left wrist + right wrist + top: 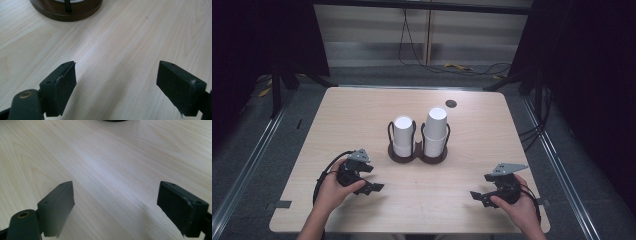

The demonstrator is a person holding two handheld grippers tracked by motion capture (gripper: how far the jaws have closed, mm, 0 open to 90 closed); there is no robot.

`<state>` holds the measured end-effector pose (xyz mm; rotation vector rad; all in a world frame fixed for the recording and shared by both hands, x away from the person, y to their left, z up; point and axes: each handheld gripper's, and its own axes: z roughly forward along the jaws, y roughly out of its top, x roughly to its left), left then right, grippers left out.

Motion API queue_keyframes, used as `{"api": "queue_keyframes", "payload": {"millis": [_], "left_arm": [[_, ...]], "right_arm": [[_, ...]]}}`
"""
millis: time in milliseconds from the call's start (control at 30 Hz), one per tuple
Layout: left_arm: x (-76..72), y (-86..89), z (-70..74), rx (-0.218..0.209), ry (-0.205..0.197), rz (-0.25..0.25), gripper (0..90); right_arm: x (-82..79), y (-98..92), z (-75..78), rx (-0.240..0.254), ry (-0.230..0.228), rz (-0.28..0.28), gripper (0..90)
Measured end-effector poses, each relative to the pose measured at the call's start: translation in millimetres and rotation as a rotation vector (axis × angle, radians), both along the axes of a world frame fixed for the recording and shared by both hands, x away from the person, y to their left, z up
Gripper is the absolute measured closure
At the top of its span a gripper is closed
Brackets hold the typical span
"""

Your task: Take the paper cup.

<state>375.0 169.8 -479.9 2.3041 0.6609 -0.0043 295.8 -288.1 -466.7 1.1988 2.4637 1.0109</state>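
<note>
1. Both my claws rest low at the near edge of the table. My left gripper has its jaws spread wide with only bare wood between them, and so does my right gripper; neither pinches anything.
2. The things nearest me are 2 stacks of white paper cups, upside down in a dark double holder at the table's middle, well apart from both claws. The left cup stack is shorter; the right cup stack stands taller. Thin black wire loops rise around each.
3. Risk 1, as I judge it: if I close on a cup too hard, the thin paper wall could crush or crease.
4. Risk 2: a jaw could snag a wire loop on the way in and drag or tip the whole holder, since it seems to stand loose on the wood.
5. Risk 3: nested cups may cling, so pulling 1 could lift several.
6. The surface is pale wood-grain laminate, smooth and slightly glossy, so the base might slide. A small dark round disc sits near the far edge.
7. Around the table: grey floor, black curtains on both sides, metal rails, and cables trailing along the back wall.
</note>
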Motion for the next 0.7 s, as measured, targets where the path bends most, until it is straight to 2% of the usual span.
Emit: {"api": "queue_keyframes", "payload": {"millis": [67, 167, 200, 300, 333, 400, 433, 500, 567, 700], "left_arm": [[0.0, -1.1, 0.5, 0.003, -0.007, 0.006, 16.0], [0.6, -3.1, 4.6, -0.020, 0.005, 0.008, 16.0], [2.4, -4.2, 8.8, -0.014, -0.012, 0.007, 16.0], [5.3, -4.0, 14.4, -0.001, -0.031, 0.021, 16.1], [8.5, -4.0, 19.2, -0.020, -0.024, 0.020, 16.1], [9.9, -4.2, 21.3, -0.032, -0.016, 0.021, 16.1], [11.5, -5.2, 25.0, -0.009, -0.016, 0.019, 16.1], [13.6, -7.7, 31.7, 0.020, -0.044, 0.005, 16.1], [16.2, -9.5, 36.8, 0.022, -0.030, 0.003, 16.2], [19.6, -11.8, 41.3, 0.047, -0.047, -0.002, 16.7]], "right_arm": [[0.0, -0.3, -0.4, 0.000, -0.002, -0.002, 13.7], [-0.5, -1.8, -1.5, -0.007, -0.008, -0.012, 13.7], [-1.0, -2.8, -1.7, 0.002, -0.008, -0.014, 13.7], [-1.8, -3.1, -1.1, 0.008, -0.012, -0.019, 13.7], [-2.0, -2.8, -0.5, 0.011, -0.011, -0.012, 13.7], [-2.5, -2.5, -0.3, 0.015, -0.011, -0.012, 13.6], [-2.8, -2.3, -0.1, 0.015, -0.013, -0.013, 13.6], [-2.8, -1.7, 0.7, 0.018, -0.012, -0.013, 13.6], [-2.3, 0.0, 2.0, 0.022, -0.009, -0.007, 13.6], [0.7, 4.2, 2.4, 0.020, -0.015, 0.008, 13.7]]}}
